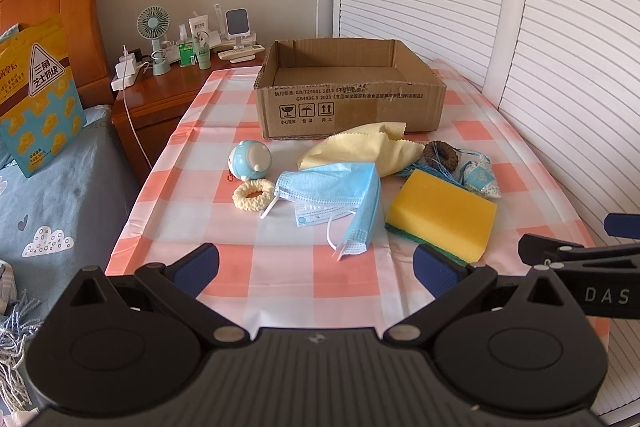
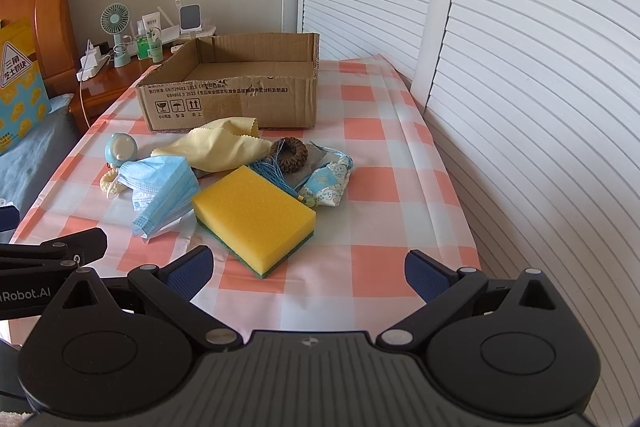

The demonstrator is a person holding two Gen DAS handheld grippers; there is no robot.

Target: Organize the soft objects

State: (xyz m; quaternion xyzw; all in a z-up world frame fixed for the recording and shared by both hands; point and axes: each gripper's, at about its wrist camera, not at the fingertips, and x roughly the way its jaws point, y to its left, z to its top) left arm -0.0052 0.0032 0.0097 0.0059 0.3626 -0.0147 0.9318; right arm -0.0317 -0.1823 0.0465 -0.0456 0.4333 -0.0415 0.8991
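On the checked tablecloth lie a yellow sponge [image 1: 442, 213] [image 2: 254, 213], blue face masks [image 1: 336, 193] [image 2: 164, 195], a pale yellow cloth [image 1: 360, 149] [image 2: 218, 147], a cream knitted ring [image 1: 254, 195] [image 2: 109, 183], a brown woven ring [image 1: 440, 155] [image 2: 290, 155], a patterned sachet [image 1: 482, 179] [image 2: 326, 187] and a round blue toy [image 1: 250, 157] [image 2: 120, 147]. An empty cardboard box [image 1: 352, 107] [image 2: 232, 99] stands behind them. My left gripper [image 1: 316, 269] hovers open near the table's front edge, before the masks. My right gripper [image 2: 308, 275] is open just short of the sponge.
White louvered doors [image 2: 520, 67] run along the table's right side. A wooden nightstand [image 1: 160, 87] with a small fan, bottles and a charger stands at the back left. A bed with a blue cover [image 1: 52, 187] and a snack bag lies left of the table.
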